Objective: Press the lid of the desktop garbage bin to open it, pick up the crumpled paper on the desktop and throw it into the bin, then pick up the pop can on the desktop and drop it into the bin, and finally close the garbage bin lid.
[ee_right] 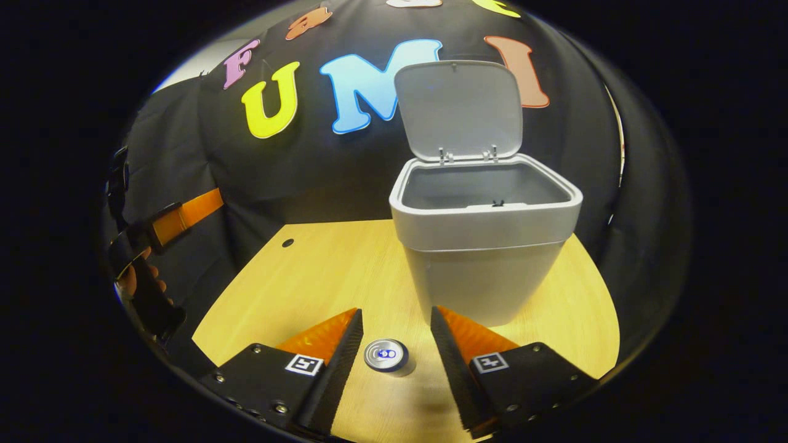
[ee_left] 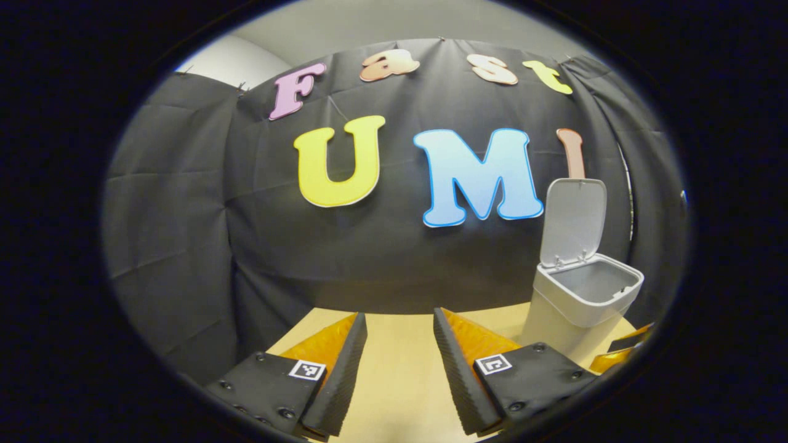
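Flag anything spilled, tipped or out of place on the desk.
Nothing stands out. The bin stands upright with its lid raised, and the can stands upright on the desk between the right hand-held gripper's open fingers.

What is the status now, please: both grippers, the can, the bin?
Right gripper open, above upright pop can, not gripping. Left gripper open, holding nothing. Bin lid up. Nothing in the way.

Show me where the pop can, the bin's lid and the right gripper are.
pop can (ee_right: 386, 355), right gripper view, on its top face.
lid (ee_right: 460, 107), right gripper view, on the raised lid's inner face.
right gripper (ee_right: 394, 335), right gripper view, midway between its fingertips, just above the can.
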Action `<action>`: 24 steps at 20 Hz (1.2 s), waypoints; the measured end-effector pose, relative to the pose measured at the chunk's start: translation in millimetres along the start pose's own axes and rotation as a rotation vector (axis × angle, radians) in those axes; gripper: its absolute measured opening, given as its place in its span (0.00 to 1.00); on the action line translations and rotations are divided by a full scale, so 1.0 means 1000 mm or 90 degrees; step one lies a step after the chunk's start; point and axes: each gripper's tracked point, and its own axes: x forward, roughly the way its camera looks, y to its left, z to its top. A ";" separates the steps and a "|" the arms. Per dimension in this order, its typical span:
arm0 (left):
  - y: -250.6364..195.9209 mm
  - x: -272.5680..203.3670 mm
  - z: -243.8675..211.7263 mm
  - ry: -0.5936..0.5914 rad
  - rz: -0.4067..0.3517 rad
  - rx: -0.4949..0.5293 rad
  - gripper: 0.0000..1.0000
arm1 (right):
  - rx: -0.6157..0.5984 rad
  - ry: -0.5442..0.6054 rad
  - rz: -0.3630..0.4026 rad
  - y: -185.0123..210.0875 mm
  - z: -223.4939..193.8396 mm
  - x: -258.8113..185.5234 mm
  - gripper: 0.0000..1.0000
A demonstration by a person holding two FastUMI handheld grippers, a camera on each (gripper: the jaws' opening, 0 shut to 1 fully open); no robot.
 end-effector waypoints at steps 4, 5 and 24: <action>0.021 -0.003 -0.001 0.000 0.021 -0.007 0.81 | -0.017 0.039 -0.004 0.004 -0.016 0.015 1.00; 0.026 -0.003 -0.002 0.001 0.027 -0.008 0.81 | -0.022 0.051 -0.005 0.005 -0.022 0.022 0.99; 0.111 -0.023 -0.031 0.032 0.137 -0.026 0.74 | -0.147 0.215 -0.007 0.013 -0.100 0.085 1.00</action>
